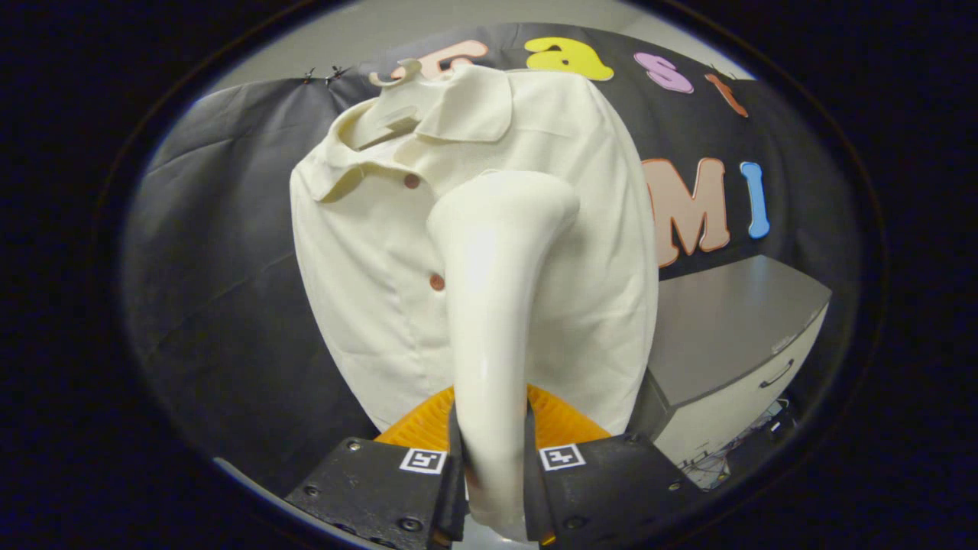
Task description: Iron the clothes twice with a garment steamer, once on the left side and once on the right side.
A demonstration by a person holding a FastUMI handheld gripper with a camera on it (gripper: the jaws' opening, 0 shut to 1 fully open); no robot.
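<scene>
Nearest, the gripper (pixel 493 458) is closing its two fingers (pixel 458 466) on the handle of the steamer (pixel 497 305), one finger pressing on each side, so the gap between them is no wider than the handle. Rising from between the fingers, the steamer is standing roughly upright, its handle widening into a broad head that is tilting toward the right at the top. Just behind the handle, an orange ribbed part (pixel 561 420) is showing on both sides of it. Immediately beyond, the shirt (pixel 367 252) is hanging on a hanger (pixel 390 99), collar uppermost, with two buttons (pixel 436 282) lying just left of the steamer; the head is sitting in front of the shirt's right half, though whether it is touching the cloth cannot be told. Farther back, beside the shirt, a cabinet (pixel 733 336) with a drawer handle is standing against the wall (pixel 214 267).
</scene>
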